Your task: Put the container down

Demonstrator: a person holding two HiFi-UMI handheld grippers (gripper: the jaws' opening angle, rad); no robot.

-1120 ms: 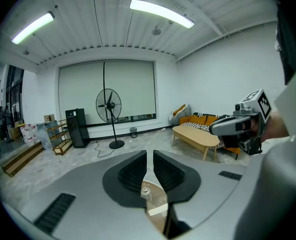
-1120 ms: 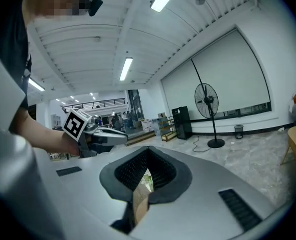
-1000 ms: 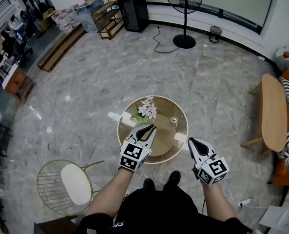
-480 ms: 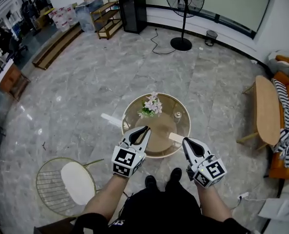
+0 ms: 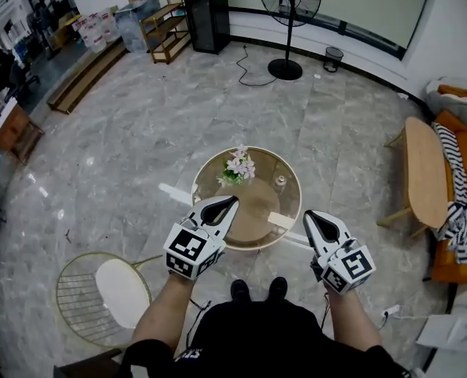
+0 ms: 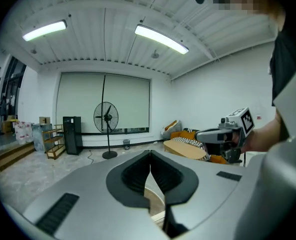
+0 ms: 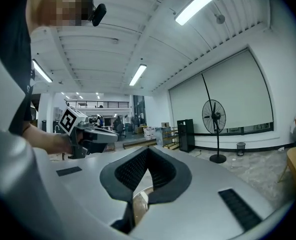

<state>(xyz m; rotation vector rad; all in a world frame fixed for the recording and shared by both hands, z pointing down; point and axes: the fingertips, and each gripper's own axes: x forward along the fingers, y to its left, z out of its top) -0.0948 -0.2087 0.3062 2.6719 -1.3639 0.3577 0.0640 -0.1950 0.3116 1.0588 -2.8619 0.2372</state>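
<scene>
Nearest, the left tongs [image 5: 231,201] have just been closing, and their tips meet with nothing between them. The right tongs [image 5: 308,214] are likewise pressed together and empty. Both hang over the near edge of the round glass counter [image 5: 257,207]. Further on, the container [image 5: 280,181] stands upright on the counter's far right part, apart from both tongs and just right of a bunch of flowers [image 5: 238,166], so it looks already set down. It is too small here to tell its material, but it seems a small rigid jar or can, probably light, stiff and smooth-sided, so perhaps slippery. A hold across its middle from 2 opposite sides would suit, with gentle contact on the hard glass. Beyond stands a fan [image 5: 284,70] near the far wall.
</scene>
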